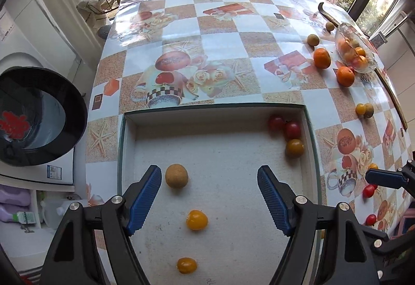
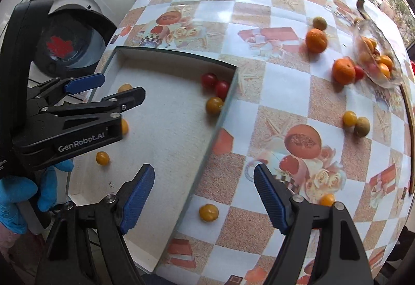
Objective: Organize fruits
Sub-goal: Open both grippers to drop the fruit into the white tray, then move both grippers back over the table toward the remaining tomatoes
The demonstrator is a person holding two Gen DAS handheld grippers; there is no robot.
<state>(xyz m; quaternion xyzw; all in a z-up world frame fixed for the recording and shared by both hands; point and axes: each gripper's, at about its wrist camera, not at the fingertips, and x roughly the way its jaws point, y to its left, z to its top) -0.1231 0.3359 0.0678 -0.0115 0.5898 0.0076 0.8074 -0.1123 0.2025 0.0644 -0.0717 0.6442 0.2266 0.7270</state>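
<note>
Tray [image 1: 128, 145]: longan [image 1: 176, 176] inside left gripper [image 1: 209, 200].

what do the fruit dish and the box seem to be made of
Fruit dish: looks like clear glass, glossy; the oranges inside show through its wall and its rim glints. Plastic is possible.
Box: seems to be cardboard, matte off-white inside; thin straight walls, a flat floor with a faint grain, dark green outer edge.

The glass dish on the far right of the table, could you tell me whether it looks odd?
Yes. The glass dish looks tipped on its side, with small orange fruits still inside, while two oranges and several small fruits lie loose on the table beside it.
</note>
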